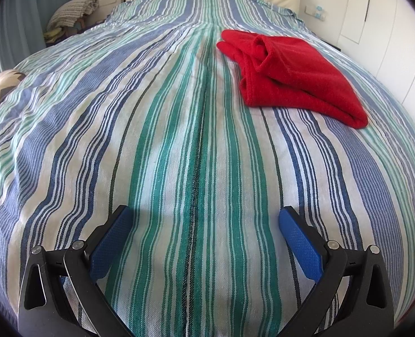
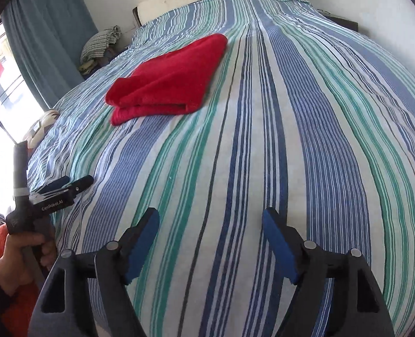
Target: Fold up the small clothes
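Both our jaws stand wide and empty, the left gripper (image 1: 204,219) and right gripper (image 2: 210,221) low over the striped bedspread (image 1: 179,146). The red garment (image 1: 291,75) lies well ahead, seemingly folded; we should approach its near edge level.

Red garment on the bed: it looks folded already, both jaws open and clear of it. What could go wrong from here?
1. The red garment has a loose bunched flap on top; grabbing there might undo the fold.
2. The bedspread is wrinkled and soft; a low pinch could catch it too.
3. Left gripper and right gripper sit close; they might collide.
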The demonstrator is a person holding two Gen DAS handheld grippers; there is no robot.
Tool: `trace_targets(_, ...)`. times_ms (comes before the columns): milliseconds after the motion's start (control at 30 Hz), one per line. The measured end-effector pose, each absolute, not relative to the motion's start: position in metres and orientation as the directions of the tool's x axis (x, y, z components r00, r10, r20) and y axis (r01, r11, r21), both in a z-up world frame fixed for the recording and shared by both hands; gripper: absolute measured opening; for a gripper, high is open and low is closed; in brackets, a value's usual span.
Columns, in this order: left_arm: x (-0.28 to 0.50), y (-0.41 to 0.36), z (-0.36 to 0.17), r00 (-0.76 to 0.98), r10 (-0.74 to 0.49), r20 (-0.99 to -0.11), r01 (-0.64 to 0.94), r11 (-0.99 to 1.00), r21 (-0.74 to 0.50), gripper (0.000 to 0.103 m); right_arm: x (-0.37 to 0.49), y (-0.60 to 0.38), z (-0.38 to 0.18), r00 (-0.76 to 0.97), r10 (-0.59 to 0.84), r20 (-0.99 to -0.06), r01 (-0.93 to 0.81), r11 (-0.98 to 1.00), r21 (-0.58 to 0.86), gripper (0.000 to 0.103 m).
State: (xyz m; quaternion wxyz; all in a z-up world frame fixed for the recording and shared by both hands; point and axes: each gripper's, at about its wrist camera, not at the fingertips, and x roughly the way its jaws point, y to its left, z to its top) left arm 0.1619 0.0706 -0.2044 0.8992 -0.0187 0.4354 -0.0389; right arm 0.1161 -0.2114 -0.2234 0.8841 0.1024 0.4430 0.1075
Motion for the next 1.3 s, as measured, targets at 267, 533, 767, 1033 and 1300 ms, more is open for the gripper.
trace_targets(267,0.162,0.070,-0.205,0.619,-0.086,-0.780,0.054,0.996,-0.067,0.103,0.112,-0.198,-0.233,0.591,0.245,-0.769,-0.124,0.969,0.214,0.085)
trace_targets(533,0.161,0.070,-0.204,0.623,-0.080,-0.778,0.053,0.997,-0.060,0.103,0.107,-0.195,-0.241,0.605,0.251,-0.755,-0.149,0.968,0.203,0.092)
trace_targets(767,0.161,0.069,-0.204,0.625,-0.077,-0.777,0.052,0.997,-0.057,0.103,0.104,-0.188,-0.247,0.633,0.233,-0.738,-0.145,0.973,0.182,0.097)
trace_targets(1033,0.192,0.090,-0.138,0.669,-0.274,-0.691,0.045,0.943,-0.330,0.101,0.115,-0.197,-0.233,0.600,0.269,-0.754,-0.119,0.961,0.248,0.098)
trace_targets(1300,0.357,0.076,-0.121,0.626,-0.321,-0.711,0.023,0.919,-0.394,0.102,0.231,-0.227,-0.171,0.702,0.355,-0.618,-0.122,0.914,0.386,0.098)
